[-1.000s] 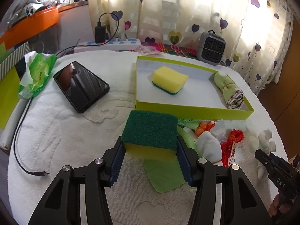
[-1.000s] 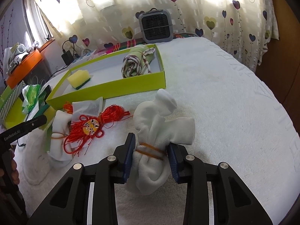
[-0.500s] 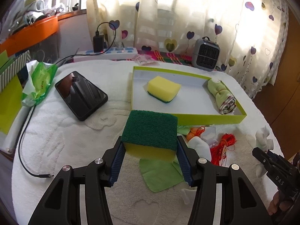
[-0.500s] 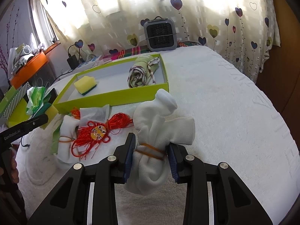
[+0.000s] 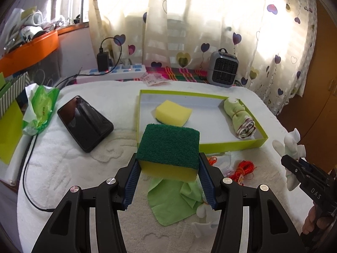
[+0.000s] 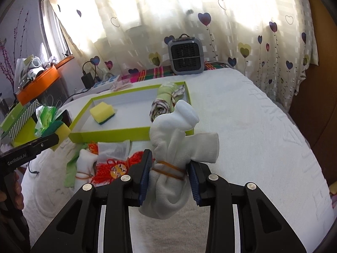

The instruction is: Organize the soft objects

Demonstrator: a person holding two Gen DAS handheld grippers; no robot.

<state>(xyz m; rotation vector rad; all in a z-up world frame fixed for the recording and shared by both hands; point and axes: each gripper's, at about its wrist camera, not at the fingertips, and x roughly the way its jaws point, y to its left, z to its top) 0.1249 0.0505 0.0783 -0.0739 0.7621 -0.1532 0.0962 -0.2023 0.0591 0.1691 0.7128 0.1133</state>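
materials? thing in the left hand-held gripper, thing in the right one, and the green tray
Held sponge: yellow foam, looks porous, with a dark green fibrous scouring layer on top.
White bundle: knit fabric, likely socks or cloth, ribbed weave visible, tied with a rubber band.
Green tray: probably cardboard, thin straight folded walls, matte pale inside.

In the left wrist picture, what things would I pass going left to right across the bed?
Green wipes packet → black phone → green-topped sponge held in the left gripper → rolled green cloth → white sock bundle.

green-topped yellow sponge, white cloth bundle, lime box, heart-patterned curtain.
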